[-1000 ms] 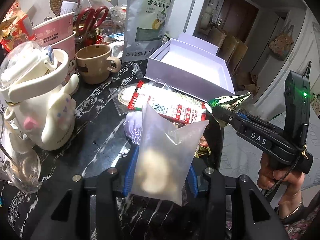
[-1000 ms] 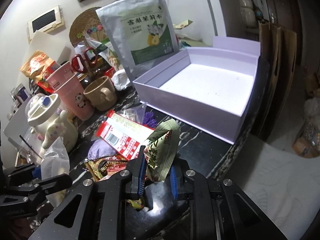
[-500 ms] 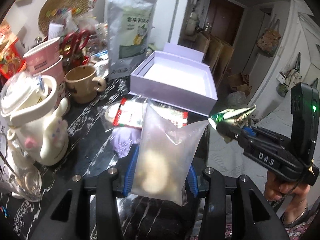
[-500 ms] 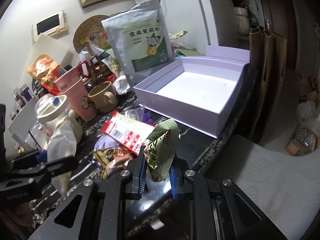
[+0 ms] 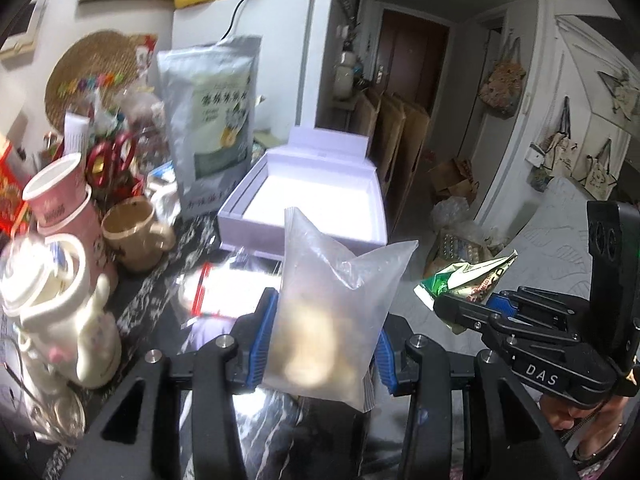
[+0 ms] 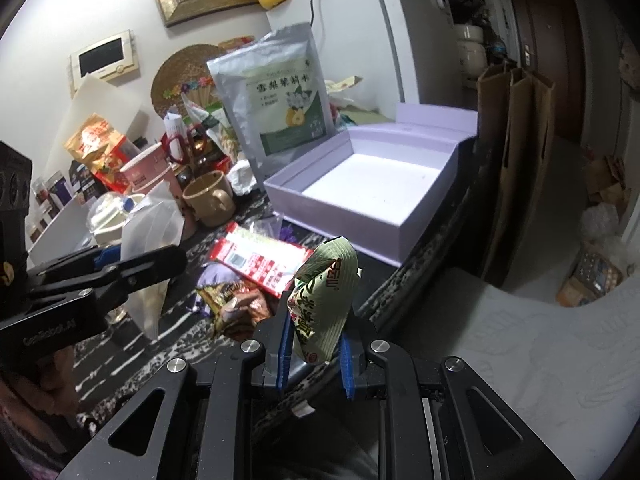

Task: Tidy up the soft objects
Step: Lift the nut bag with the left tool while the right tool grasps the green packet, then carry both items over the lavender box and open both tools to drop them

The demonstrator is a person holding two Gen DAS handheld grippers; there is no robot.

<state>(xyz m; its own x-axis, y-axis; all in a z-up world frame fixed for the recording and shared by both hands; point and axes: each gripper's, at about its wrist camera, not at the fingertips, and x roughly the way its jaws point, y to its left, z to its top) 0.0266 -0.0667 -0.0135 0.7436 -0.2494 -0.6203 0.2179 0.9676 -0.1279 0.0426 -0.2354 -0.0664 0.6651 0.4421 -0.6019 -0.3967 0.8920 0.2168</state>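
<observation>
**Two packets in the air, the open box ahead**

While the clutter on the dark marble table (image 6: 132,360) waits its turn, both tools are loaded and facing the same target; on the left, the left gripper (image 5: 320,344) has its blue pads pressed on a cloudy plastic bag (image 5: 336,308) with something pale and lumpy in the bottom, the bag standing upright with its long axis running up from the jaws; the lavender box (image 5: 256,196), lid open and floor bare, lies straight ahead of that bag and beyond it, past the red-and-white packet (image 6: 264,260) lying flat on the table; moving right, the right gripper (image 6: 314,344) is clamped tight on a green snack packet (image 6: 326,292), which also pokes upward, and the box (image 6: 332,204) sits ahead and a touch to the right of it; from its own view the right gripper looks the nearer of the two to the box's front wall, though I'd call it close; both tools tip downward toward the tabletop, held clear of it, side by side; my read is that the next move is a carry forward over the box wall, then a release inside.
</observation>
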